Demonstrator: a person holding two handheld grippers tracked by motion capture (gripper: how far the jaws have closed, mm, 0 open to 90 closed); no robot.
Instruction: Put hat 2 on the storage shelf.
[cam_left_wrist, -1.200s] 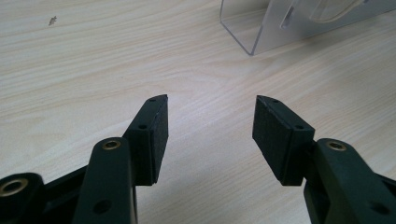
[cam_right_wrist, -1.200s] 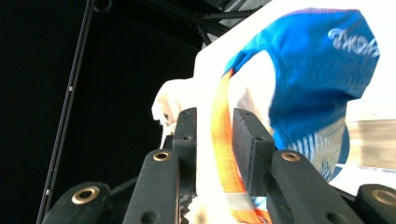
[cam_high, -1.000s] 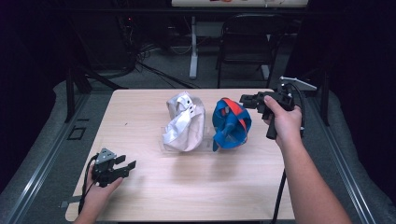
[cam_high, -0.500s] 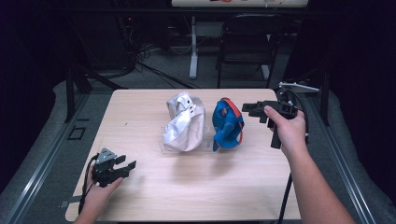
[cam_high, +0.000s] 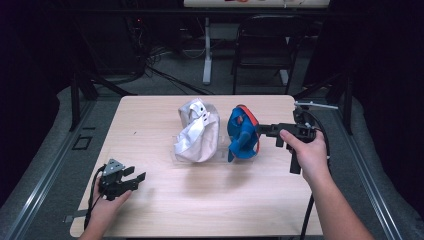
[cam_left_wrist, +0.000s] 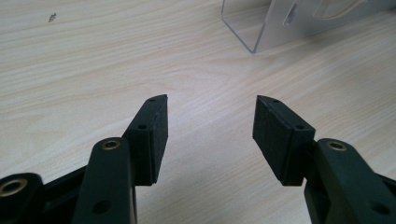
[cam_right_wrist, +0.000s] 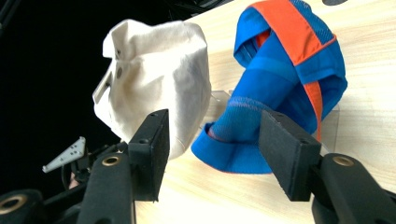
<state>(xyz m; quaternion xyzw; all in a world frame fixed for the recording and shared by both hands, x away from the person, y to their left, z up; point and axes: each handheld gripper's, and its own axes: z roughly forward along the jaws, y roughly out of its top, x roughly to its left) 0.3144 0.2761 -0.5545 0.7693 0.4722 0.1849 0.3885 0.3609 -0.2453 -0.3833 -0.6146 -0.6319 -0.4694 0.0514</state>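
On the wooden table (cam_high: 225, 200) a white cap (cam_high: 197, 131) and a blue cap with orange bands (cam_high: 243, 132) sit side by side on clear stands. My right gripper (cam_high: 262, 130) is level at the blue cap's right side, open. Its jaws have just been opening, and nothing is pressed between them. In the right gripper view the open right gripper (cam_right_wrist: 212, 126) faces the blue cap (cam_right_wrist: 289, 70), with the white cap (cam_right_wrist: 159, 60) beyond it. My left gripper (cam_high: 137, 179) rests open near the front left corner. In its own view the left gripper (cam_left_wrist: 210, 107) has bare wood between the jaws.
A corner of a clear stand (cam_left_wrist: 261, 28) lies ahead of the left gripper. A black chair (cam_high: 265, 45) and a white post (cam_high: 206, 55) stand on the floor beyond the table's far edge. Metal rails (cam_high: 50, 165) run along both sides.
My right gripper has come down and toward me along the blue cap's right side, and its jaws stand wider apart. The left gripper and both caps have kept their places.
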